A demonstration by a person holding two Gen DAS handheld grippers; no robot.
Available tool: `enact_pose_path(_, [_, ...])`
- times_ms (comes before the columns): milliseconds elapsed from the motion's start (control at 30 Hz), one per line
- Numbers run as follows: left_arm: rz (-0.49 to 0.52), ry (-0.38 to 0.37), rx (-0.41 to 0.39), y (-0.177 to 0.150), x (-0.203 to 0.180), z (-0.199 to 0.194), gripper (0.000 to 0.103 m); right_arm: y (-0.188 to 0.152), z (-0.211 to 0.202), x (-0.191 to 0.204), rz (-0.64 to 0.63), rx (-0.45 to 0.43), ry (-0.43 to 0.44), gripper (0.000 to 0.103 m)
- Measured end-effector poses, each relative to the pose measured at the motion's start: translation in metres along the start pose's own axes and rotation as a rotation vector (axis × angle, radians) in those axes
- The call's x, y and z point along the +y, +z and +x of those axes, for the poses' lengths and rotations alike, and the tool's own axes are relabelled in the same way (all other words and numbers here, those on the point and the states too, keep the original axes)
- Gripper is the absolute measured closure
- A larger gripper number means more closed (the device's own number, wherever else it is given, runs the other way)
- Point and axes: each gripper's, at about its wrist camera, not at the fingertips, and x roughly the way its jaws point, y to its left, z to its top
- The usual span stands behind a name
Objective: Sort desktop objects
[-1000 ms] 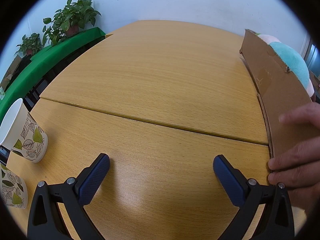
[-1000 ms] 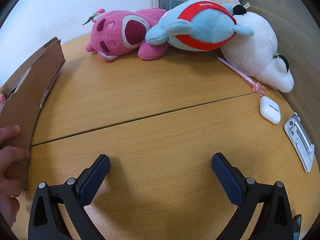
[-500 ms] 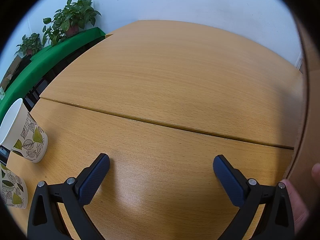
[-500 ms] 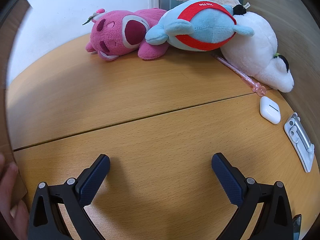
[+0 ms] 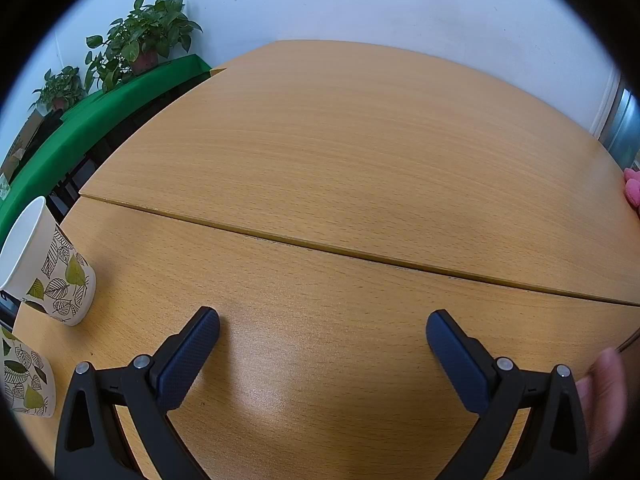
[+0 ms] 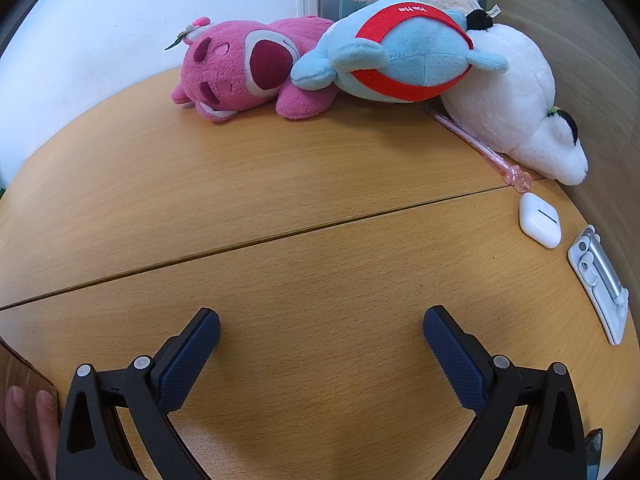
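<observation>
My left gripper [image 5: 322, 334] is open and empty, low over the wooden desk [image 5: 340, 168]. Two leaf-print paper cups stand at its left: one [image 5: 48, 264] further back, one [image 5: 24, 376] nearer. My right gripper [image 6: 321, 332] is open and empty over the desk. Beyond it at the back lie a pink plush [image 6: 244, 68], a blue and red plush [image 6: 400, 56] and a white plush [image 6: 516, 100]. A pink pen [image 6: 476, 146], a white earbud case [image 6: 540, 225] and a white and silver stand [image 6: 600, 280] lie at the right.
A person's hand [image 5: 604, 396] shows at the lower right of the left wrist view, and fingers [image 6: 28, 428] with a brown cardboard corner [image 6: 20, 368] at the lower left of the right wrist view. Potted plants [image 5: 140, 44] stand on a green-covered ledge [image 5: 92, 116] beyond the desk's left edge.
The cardboard piece held by a hand has been pulled away from the middle of the desk toward the near edge. Both grippers have stayed still and open.
</observation>
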Motion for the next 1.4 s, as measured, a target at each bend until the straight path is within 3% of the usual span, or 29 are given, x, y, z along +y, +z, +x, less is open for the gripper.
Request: enact_pose_path(1400, [-0.003,0.0,-0.003,-0.0001,-0.0005,0.0014,0.0,0.0012,-0.0033,-0.0074,-0.003,0.0,0.006,0.0])
